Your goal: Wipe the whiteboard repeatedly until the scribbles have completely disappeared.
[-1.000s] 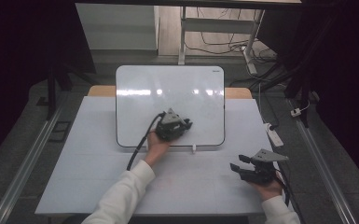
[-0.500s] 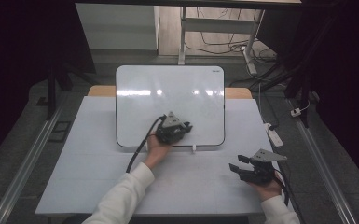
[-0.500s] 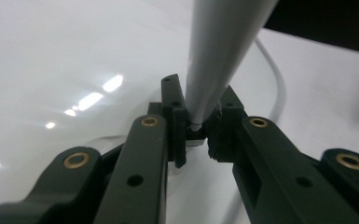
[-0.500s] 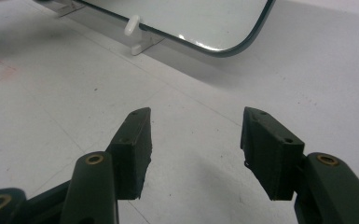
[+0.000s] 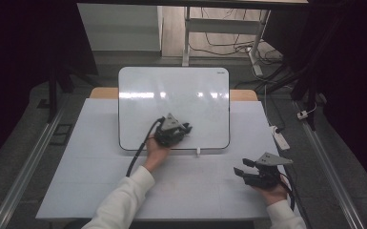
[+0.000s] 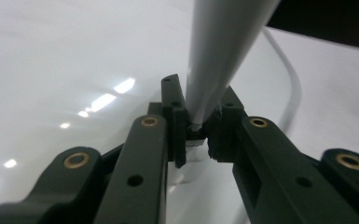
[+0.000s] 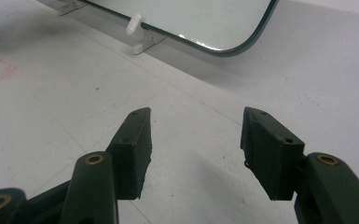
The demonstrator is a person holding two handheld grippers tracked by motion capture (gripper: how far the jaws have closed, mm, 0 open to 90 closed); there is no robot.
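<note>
A white whiteboard (image 5: 171, 95) with a dark rim lies flat on the table, and its corner appears in the right gripper view (image 7: 191, 18). My left gripper (image 5: 182, 130) hovers over the board's lower middle. It is shut on a white marker (image 6: 219, 51), whose barrel rises out from between the jaws (image 6: 199, 100) over the glossy board. My right gripper (image 5: 240, 169) rests near the table's front right, off the board. Its jaws stand open (image 7: 196, 126) with nothing between them, over the bare white table cover.
A small white peg (image 5: 198, 151) sits at the board's near edge, and shows too in the right gripper view (image 7: 134, 23). A white power strip (image 5: 280, 138) lies off the table's right side. Metal rails run along both sides, and cables lie on the floor behind.
My left gripper has shifted slightly toward the left and nearer on the board, still holding the marker. The right gripper has stayed in place.
</note>
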